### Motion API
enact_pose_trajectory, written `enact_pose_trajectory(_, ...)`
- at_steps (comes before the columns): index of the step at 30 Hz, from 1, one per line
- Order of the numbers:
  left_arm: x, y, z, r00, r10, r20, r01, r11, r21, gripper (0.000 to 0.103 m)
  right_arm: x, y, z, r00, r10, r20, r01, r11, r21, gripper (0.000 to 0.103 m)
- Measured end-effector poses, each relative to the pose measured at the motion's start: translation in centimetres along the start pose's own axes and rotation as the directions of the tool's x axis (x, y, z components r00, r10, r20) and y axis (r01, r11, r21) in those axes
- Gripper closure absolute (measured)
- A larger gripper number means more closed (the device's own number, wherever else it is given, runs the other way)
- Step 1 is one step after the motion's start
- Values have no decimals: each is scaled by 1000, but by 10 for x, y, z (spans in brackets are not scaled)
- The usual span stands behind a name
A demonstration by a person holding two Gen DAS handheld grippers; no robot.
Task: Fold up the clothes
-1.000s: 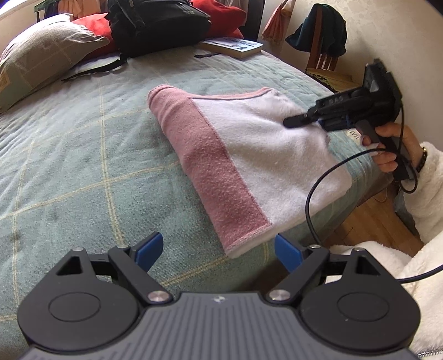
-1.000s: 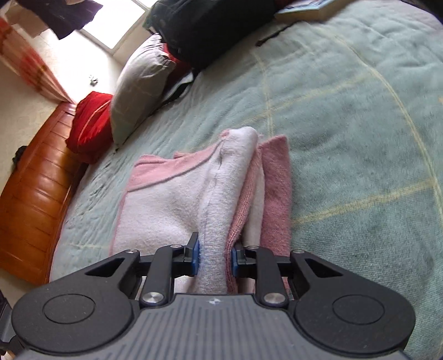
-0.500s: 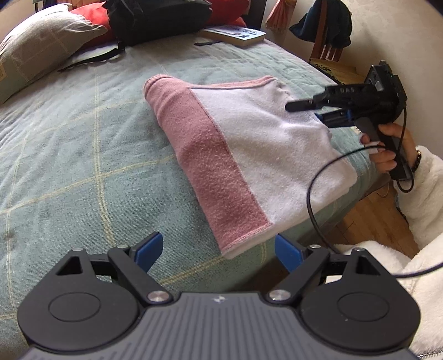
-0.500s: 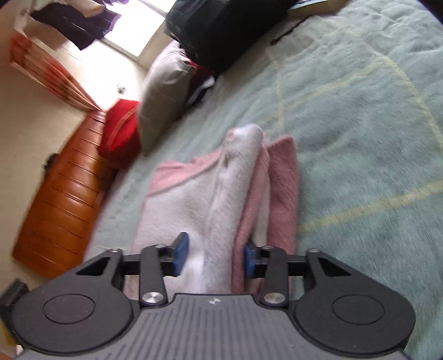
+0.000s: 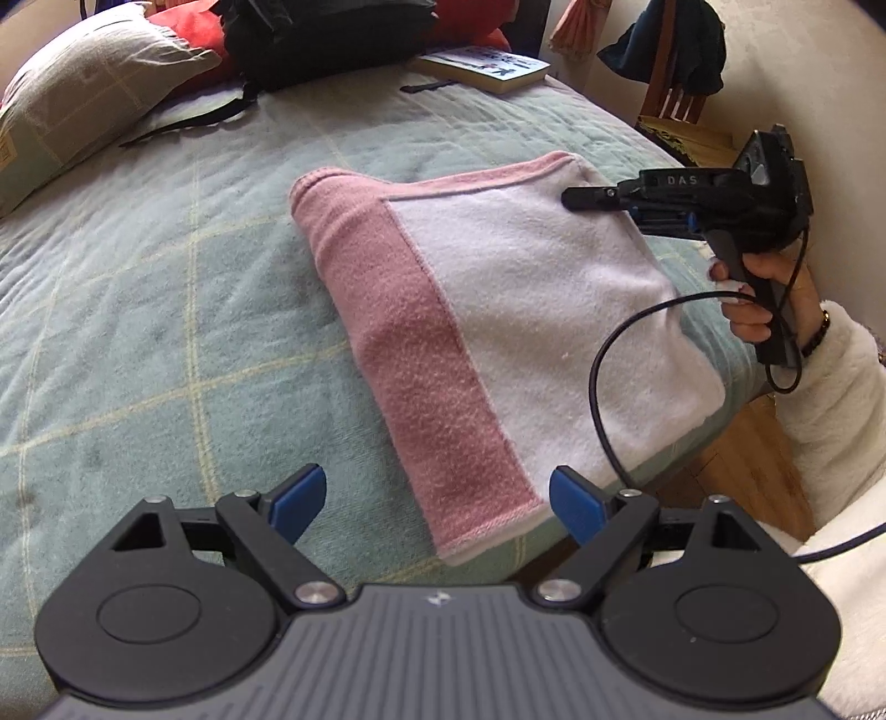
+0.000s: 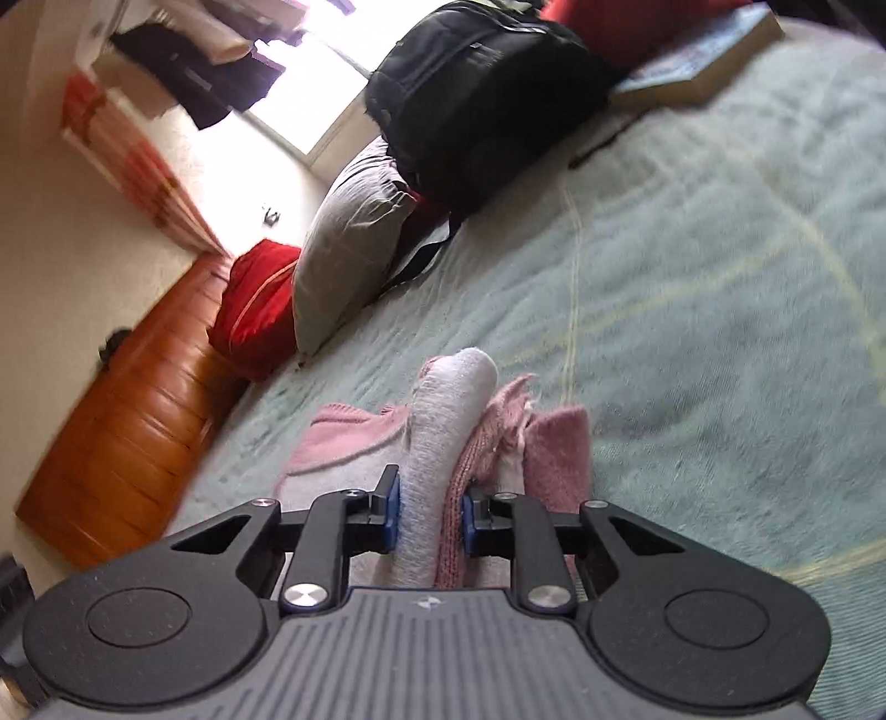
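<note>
Folded pink-and-white fleece garment (image 5: 498, 332) flat on bed, edge pinched.

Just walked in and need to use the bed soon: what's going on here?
A person is folding a pink and white garment on the green bedspread with a hand-held tool in each hand. The right tool, its jaws having just closed again, pinches the garment's bunched edge. The left tool hangs open above the near corner, holding nothing. The garment already lies folded into a rough rectangle. A backpack, a book and pillows sit at the bed's far end.
</note>
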State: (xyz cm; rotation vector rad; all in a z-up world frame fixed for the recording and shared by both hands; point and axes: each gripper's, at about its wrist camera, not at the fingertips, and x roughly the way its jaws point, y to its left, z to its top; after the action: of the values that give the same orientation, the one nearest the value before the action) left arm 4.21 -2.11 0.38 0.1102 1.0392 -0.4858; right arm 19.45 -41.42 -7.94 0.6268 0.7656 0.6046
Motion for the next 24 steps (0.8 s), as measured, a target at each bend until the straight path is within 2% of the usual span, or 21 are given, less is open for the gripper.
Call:
enact_pose_trajectory(5,4,-1,2,1000,-5,9,5,1000,8,15,6,-12,0,999,-16,-31,17,1000,23,77)
enact_pose_trajectory(7,1,-2,2,1000,-1,20,1,1000,10,15,-3,-6,1,999,-33,-23,33,999,1,73)
enact_pose_trajectory(10,-7,-2,1,999,0,48,0,1000,9,15,-27,12,0,997,-74,21,75,995,-71,64)
enact_pose_trajectory(12,-11,0,-1,998,-3,65,3,1000,0,15,-43,31,-4,997,-65,37,70,987,-147,61)
enact_pose_trajectory(15,-13,5,-2,997,-4,79,6,1000,-26,15,-55,65,-14,998,-46,40,55,958,-280,47)
enact_pose_trajectory(17,-14,7,-1,996,-14,87,18,999,-48,15,-47,87,-23,999,-45,9,45,925,-376,47)
enact_pose_trajectory(19,-15,10,1,994,-27,103,35,997,-71,15,-30,105,-36,995,-90,-36,62,876,-479,47)
enact_pose_trajectory(21,-16,12,4,992,-44,121,55,995,-87,15,-13,116,-52,985,-159,-67,90,805,-587,47)
enact_pose_trajectory(24,-15,11,10,989,-58,137,71,994,-87,15,-3,114,-79,957,-279,-81,136,677,-723,48)
